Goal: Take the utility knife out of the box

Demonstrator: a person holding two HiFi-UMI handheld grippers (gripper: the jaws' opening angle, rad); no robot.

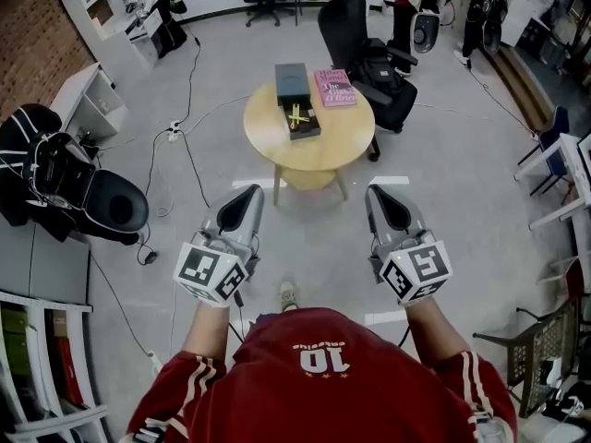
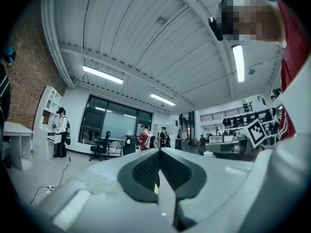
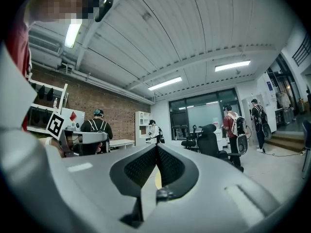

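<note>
A round wooden table stands ahead of me on the grey floor. On it lies an open dark box with a yellow utility knife inside, its grey lid just behind it. My left gripper and right gripper are held level, side by side, well short of the table. Both are shut and empty. In the left gripper view the left gripper has its pads pressed together; in the right gripper view the right gripper looks the same.
A pink book lies on the table's right side. A black office chair with a bag stands behind the table. White floor tape marks the floor. Cables, shelves and a black chair are at left. People stand at the far wall.
</note>
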